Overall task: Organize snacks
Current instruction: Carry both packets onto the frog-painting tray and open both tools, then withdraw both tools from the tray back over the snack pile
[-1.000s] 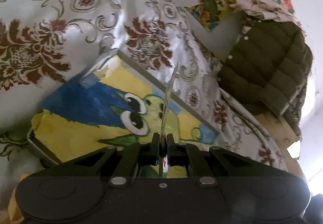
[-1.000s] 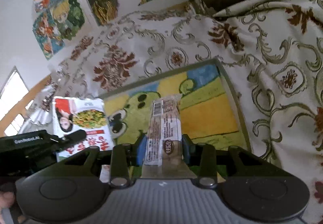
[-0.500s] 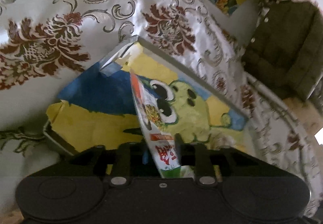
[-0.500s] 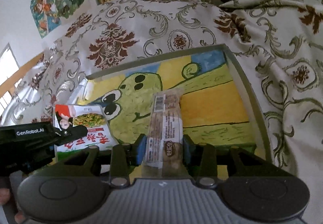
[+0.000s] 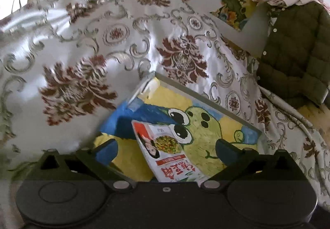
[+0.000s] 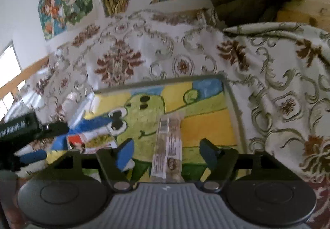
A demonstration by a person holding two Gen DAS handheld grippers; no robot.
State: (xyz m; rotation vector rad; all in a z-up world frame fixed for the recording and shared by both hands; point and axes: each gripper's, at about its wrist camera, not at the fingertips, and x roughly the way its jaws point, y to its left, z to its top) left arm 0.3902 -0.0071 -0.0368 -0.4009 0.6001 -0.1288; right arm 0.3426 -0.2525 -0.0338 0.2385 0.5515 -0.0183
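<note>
Left gripper (image 6: 31,132) reads "GenRobot.AI"; jaws opening.

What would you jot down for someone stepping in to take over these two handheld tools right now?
Left tool: jaws opening, nothing gripped; the red and white snack packet lies between them on the frog tray.
Right tool: jaws opening, pads clear of the long brown snack bar, which lies on the same tray.
Done: both snacks are in the tray, side by side.
Left: lift both tools clear. No other loose snacks are in view on the flowered cloth.
</note>
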